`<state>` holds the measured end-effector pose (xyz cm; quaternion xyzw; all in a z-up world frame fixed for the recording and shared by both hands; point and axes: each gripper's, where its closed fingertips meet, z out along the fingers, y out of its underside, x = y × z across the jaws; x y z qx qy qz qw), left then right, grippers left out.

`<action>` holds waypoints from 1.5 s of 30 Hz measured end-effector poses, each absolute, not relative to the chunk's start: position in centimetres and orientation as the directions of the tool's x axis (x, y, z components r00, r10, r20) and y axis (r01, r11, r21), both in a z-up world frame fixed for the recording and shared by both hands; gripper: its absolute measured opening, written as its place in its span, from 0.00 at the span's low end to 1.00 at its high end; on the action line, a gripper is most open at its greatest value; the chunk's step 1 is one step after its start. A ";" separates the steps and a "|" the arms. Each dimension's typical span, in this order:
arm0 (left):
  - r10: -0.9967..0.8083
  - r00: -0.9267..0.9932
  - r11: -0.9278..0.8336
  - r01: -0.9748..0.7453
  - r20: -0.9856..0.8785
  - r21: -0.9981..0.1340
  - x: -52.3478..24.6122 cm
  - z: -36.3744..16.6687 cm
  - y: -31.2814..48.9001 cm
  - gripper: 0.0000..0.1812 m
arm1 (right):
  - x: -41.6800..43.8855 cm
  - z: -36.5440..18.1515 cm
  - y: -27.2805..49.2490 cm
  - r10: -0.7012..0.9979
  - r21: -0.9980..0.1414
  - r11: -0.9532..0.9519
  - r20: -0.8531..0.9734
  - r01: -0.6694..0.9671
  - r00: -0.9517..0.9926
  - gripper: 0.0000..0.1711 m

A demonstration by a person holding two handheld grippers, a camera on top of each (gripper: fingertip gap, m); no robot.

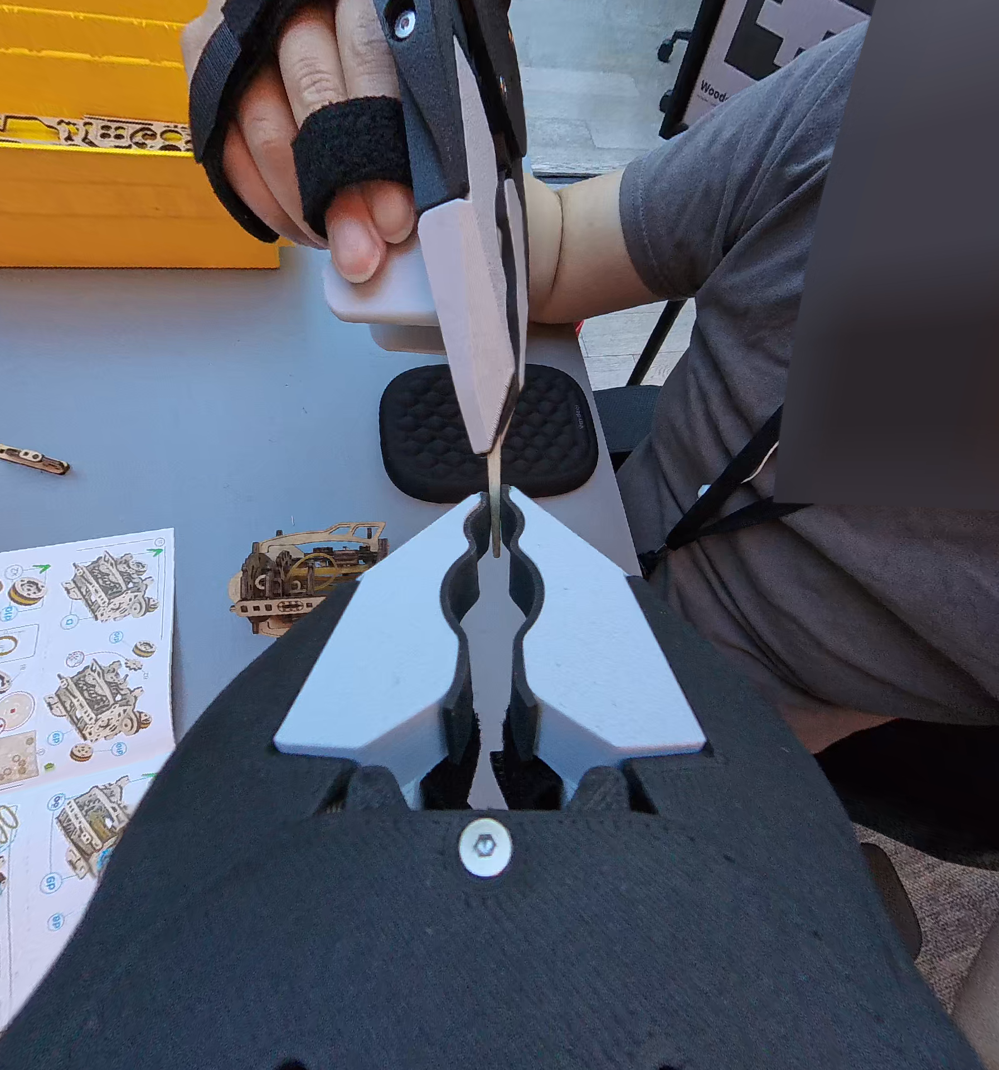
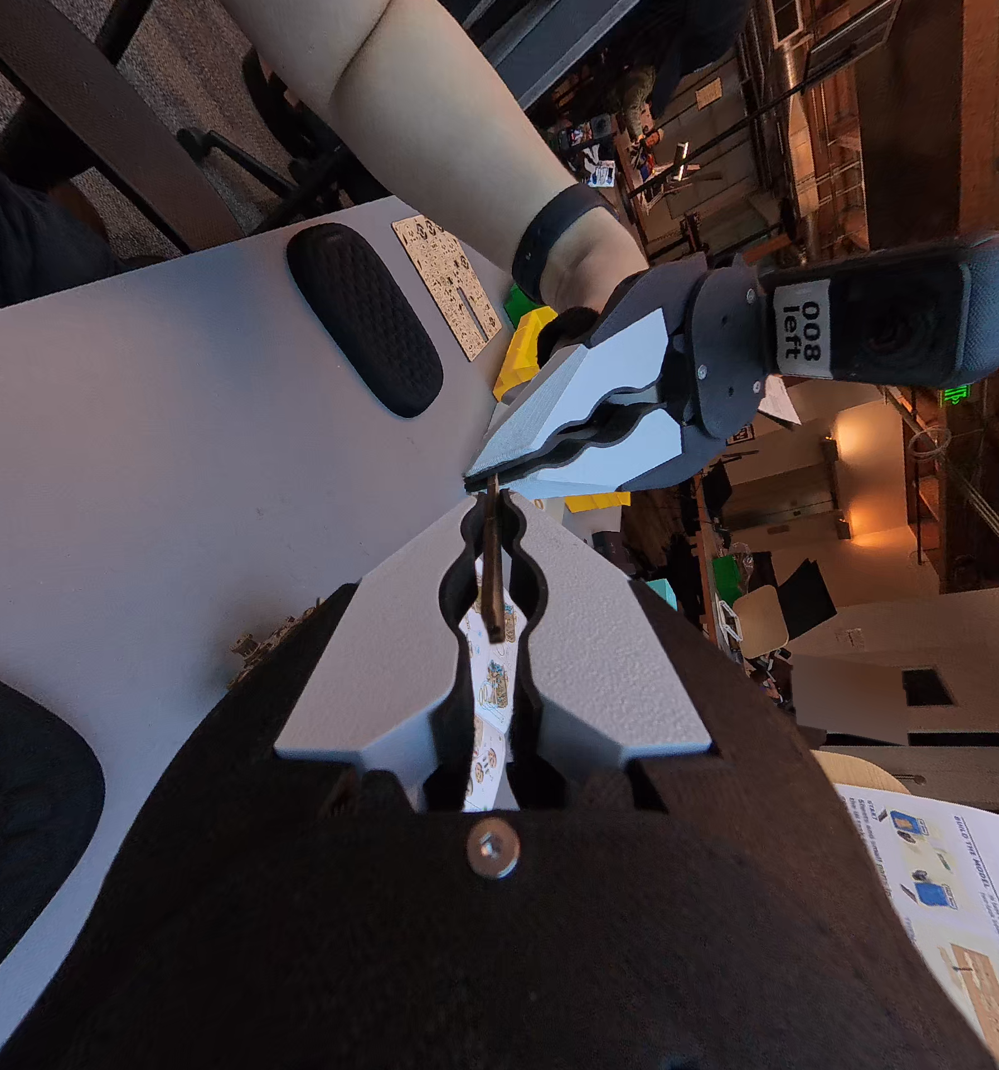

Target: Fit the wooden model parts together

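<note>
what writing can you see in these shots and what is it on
I won't copy the wording. Writing stands on:
white label on a black camera: large, clear print
instruction sheet: small part codes
grey board: cut off
black pad: tiny mark
printed page: small print
green sign: blurred

A smooth pale grey table [image 1: 138, 376] carried a black quilted pad [image 1: 549, 440] near its edge. Beyond it lay a light wood-plank floor [image 1: 578, 87] and, closer in, speckled grey carpet [image 1: 949, 903]. The right wrist view (tilted sideways) showed a dim workshop with a warm wall lamp [image 2: 847, 434], exposed ceiling ducts [image 2: 798, 75] and a black office chair [image 2: 265, 150].
</note>
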<state>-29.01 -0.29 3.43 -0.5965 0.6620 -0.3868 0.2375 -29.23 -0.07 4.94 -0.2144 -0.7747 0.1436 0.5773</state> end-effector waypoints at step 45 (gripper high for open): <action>-0.886 0.060 0.362 -0.530 -0.459 -0.767 -26.8 -8.3 5.6 0.24 | -26.5 -7.3 8.3 0.992 -0.489 0.125 0.043 0.863 -0.119 0.01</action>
